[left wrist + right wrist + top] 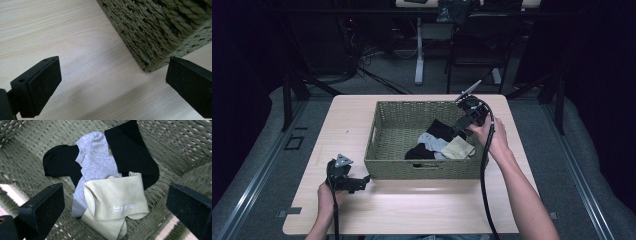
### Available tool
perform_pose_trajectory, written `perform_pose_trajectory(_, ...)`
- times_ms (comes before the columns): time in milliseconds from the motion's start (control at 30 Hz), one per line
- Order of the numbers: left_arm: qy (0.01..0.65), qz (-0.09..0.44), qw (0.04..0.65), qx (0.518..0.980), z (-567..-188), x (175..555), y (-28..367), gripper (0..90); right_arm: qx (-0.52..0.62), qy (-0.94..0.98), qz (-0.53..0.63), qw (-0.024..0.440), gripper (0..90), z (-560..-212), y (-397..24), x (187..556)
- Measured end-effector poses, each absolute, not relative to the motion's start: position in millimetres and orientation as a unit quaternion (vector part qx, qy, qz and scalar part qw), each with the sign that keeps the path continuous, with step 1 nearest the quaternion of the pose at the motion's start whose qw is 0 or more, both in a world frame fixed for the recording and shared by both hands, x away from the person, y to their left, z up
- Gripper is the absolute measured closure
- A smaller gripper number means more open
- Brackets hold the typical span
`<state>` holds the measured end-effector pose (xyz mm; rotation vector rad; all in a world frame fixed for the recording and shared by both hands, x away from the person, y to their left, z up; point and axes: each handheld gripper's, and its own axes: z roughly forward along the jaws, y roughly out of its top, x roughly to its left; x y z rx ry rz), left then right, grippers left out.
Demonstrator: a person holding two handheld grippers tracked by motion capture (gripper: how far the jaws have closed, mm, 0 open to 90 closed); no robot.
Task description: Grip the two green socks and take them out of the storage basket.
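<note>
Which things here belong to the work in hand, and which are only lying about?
Belonging to the work:
- woven basket
- beige sock, on top of the pile
- grey sock
- black socks
- right gripper, open above the socks

Only lying about:
- left gripper, open, idle on the table beside the basket
- chair behind the table

Left gripper (362,181) low and level, right gripper (460,127) tilted downward, both with jaws wide apart.
</note>
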<state>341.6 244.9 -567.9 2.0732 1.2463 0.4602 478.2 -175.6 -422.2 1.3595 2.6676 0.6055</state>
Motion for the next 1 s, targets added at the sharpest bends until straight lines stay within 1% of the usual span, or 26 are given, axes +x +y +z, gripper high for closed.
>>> perform_pose_trajectory(200,0.477,0.178,0.335,0.793,-568,341,245,0.2,0.456,0.870,0.187,0.037,2.7,-438,-165,488)
perform_pose_trajectory(567,0.477,0.177,0.336,0.793,-568,342,246,0.2,0.473,0.867,0.155,0.005,2.6,-466,-161,504)
perform_pose_trajectory(667,0.477,0.175,0.336,0.793,-568,342,245,0.2,0.475,0.868,0.143,0.004,3.5,-474,-159,506)
perform_pose_trajectory(733,0.477,0.175,0.336,0.793,-568,342,245,0.2,0.480,0.866,0.142,0.001,5.8,-479,-159,506)
perform_pose_trajectory(833,0.477,0.174,0.334,0.794,-568,342,245,0.2,0.483,0.866,0.130,0.003,13.5,-483,-158,508)
perform_pose_trajectory(900,0.477,0.176,0.333,0.794,-568,342,244,0.2,0.488,0.864,0.121,0.011,14.3,-488,-155,509)
perform_pose_trajectory(1000,0.477,0.175,0.332,0.795,-568,341,244,0.2,0.487,0.866,0.111,0.011,15.1,-494,-154,510)
